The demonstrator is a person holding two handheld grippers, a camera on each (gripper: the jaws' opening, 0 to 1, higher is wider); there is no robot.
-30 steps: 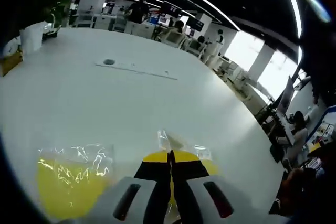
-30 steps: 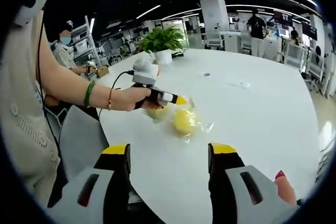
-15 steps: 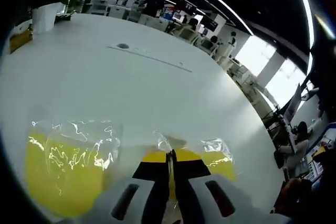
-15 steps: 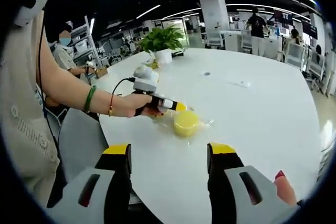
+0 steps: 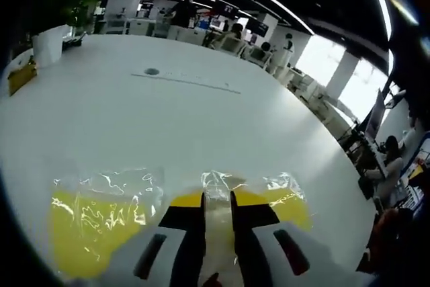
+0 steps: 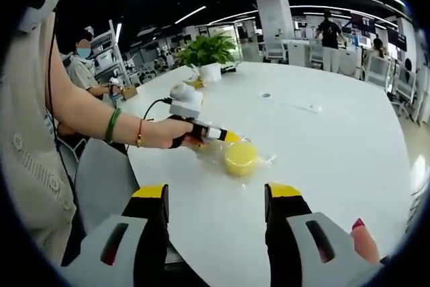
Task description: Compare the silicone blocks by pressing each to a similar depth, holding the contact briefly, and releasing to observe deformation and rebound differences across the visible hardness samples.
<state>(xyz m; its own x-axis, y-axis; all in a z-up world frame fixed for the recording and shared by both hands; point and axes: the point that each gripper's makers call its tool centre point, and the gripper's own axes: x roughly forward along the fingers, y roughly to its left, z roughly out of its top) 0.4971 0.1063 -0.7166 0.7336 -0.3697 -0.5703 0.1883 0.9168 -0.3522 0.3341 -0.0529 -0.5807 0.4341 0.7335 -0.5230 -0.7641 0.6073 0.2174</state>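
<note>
Two yellow silicone blocks lie in clear plastic bags on the white table [image 5: 168,119]. In the left gripper view one block [image 5: 91,223] is at the lower left and the other block [image 5: 285,205] at the lower right. My left gripper [image 5: 218,201] reaches between them, its jaws a narrow gap apart over crinkled bag film. In the right gripper view a hand holds the left gripper [image 6: 201,129], whose yellow tip touches the bagged round block [image 6: 240,158]. My right gripper [image 6: 216,196] stands wide open near the table's edge, short of the block, holding nothing.
A potted plant [image 6: 208,52] stands at the table's far side. A thin strip with a round socket [image 5: 181,80] lies across the middle of the table. A grey chair [image 6: 101,173] is beside the person's arm. Several people sit or stand at desks behind.
The left gripper's jaws, shut before, have parted slightly. The left view has tilted a little over the bags. The right gripper has stayed still and open.
</note>
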